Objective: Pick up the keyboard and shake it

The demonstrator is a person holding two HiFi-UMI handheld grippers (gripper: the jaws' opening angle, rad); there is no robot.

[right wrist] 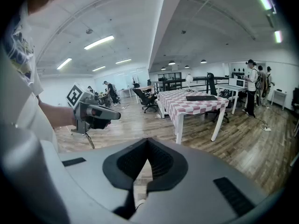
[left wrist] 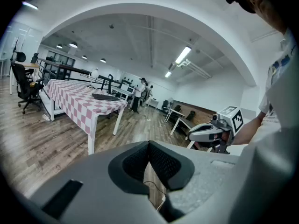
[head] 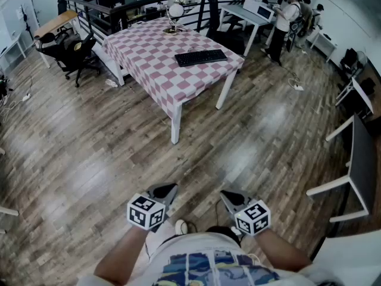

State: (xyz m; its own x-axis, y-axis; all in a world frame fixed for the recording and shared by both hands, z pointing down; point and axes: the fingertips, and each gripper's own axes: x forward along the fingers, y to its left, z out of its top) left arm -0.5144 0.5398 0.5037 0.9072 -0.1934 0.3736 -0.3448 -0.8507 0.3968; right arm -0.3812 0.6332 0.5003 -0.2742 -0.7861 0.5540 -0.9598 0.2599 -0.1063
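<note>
So at this point I hadn't got anywhere near the actual job. The keyboard [head: 201, 58] was lying flat on the table [head: 149, 52] with the pink-and-white checked cloth, close to that table's right-hand edge and way off at the far side of the room. Nothing was touching it. A white globe lamp [head: 175, 9] sat at the far end of the same table, well apart from the keyboard.

Both grippers were held low and near the person's body. They sat side by side with a gap between them, over bare wooden floor [head: 89, 154], and both tipped a bit downward. The left gripper [head: 171, 189] had its fingers [left wrist: 163, 164] pressed together with nothing between them. Its own camera showed the two dark ribbed faces meeting in a seam, with only a sliver of floor showing below. Same deal with the right gripper [head: 226, 195]: fingers [right wrist: 161, 160] pressed together, empty. Each gripper's camera also caught the other gripper off to the side, in the person's hand.

Around the room there was a black office chair [head: 74, 49] to the left of the table. A few people [head: 283, 25] stood by a white desk at the far right. A dark-topped desk [head: 360, 159] with white legs stood at the near right.
</note>
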